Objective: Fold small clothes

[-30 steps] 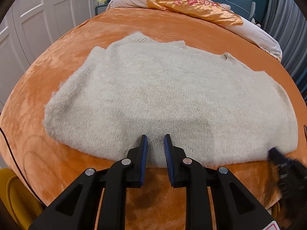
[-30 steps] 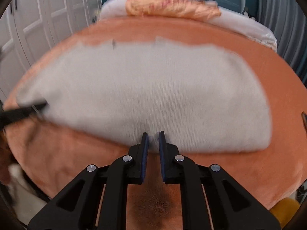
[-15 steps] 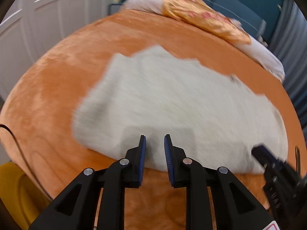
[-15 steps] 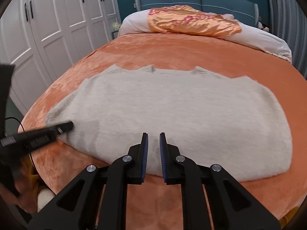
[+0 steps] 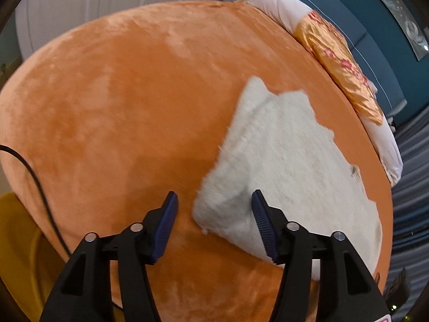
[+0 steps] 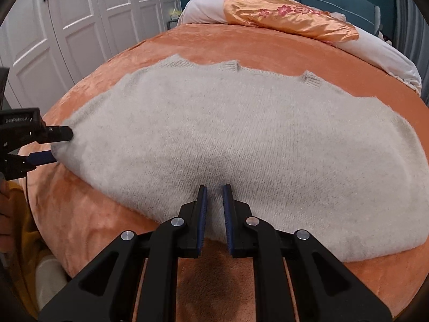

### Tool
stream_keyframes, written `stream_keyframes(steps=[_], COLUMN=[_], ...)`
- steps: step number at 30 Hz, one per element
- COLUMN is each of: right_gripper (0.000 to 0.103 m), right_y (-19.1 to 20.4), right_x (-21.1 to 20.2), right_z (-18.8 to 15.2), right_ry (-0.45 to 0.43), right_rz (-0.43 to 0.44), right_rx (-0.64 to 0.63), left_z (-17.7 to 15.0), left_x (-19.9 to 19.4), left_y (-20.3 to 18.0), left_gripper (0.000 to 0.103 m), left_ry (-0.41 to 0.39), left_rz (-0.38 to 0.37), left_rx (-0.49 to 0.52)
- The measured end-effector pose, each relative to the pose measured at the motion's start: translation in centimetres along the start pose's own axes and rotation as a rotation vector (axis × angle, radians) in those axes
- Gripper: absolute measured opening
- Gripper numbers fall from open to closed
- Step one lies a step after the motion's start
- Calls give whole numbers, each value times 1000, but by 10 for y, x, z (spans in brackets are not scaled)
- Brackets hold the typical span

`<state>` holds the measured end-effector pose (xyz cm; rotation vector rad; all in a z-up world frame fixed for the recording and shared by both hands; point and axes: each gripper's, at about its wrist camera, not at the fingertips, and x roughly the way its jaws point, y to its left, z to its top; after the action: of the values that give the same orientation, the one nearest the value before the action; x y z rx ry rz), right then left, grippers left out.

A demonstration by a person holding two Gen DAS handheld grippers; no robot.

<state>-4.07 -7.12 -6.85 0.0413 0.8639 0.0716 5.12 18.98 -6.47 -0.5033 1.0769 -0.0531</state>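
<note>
A fuzzy cream knit sweater lies flat on the orange bed cover, with ribbed cuffs along its far edge. In the left wrist view the sweater fills the right half. My left gripper is open, its jaws standing either side of the sweater's near left corner, not closed on it. It also shows at the left edge of the right wrist view. My right gripper is over the sweater's near hem at the middle, jaws nearly closed with a narrow gap, holding nothing.
The orange plush cover spreads wide to the left of the sweater. A white pillow with an orange floral cloth lies at the bed's far end. White wardrobe doors stand left. A black cable hangs at the left bed edge.
My left gripper swung left to the sweater's left corner and its jaws opened wide. My right gripper stayed near the middle of the near hem, with its narrow gap unchanged.
</note>
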Motion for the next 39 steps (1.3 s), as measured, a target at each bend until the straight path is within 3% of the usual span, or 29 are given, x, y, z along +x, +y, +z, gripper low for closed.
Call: stream_keyframes(steps=[2, 6, 7, 8, 11, 15, 23, 31, 36, 39], right_gripper=[12, 12, 13, 13, 13, 13, 13, 13, 13, 13], right_y=[0, 0, 0, 0, -6, -18, -56, -96, -132, -152], right_x=[1, -4, -8, -11, -26, -48, -96, -144, -167, -175], right_z=[0, -1, -1, -1, -5, -13, -35, -68, -83, -91], right_ry=[1, -9, -15, -20, -32, -47, -77, -92, -106, -93], right_rz=[1, -2, 1, 7, 31, 51, 36, 33, 53, 42], right_rx=[2, -11, -14, -12, 13, 39, 92, 189, 347, 413], left_z=[-2, -1, 1, 2, 5, 5, -15, -76, -148, -192], left_x=[6, 15, 15, 14, 9, -13, -78, -87, -54, -6], left_y=[-4, -12, -13, -15, -21, -43, -145, -274, -339, -357], left_gripper=[63, 61, 58, 45, 27, 21, 16, 14, 14, 14], left_ry=[11, -13, -14, -11, -21, -75, -188, -191, -92, 14], left_rz=[8, 53, 49, 34, 28, 13, -144, -311, -360, -318], left_rx=[8, 44, 47, 48, 56, 119, 321, 571, 732, 808])
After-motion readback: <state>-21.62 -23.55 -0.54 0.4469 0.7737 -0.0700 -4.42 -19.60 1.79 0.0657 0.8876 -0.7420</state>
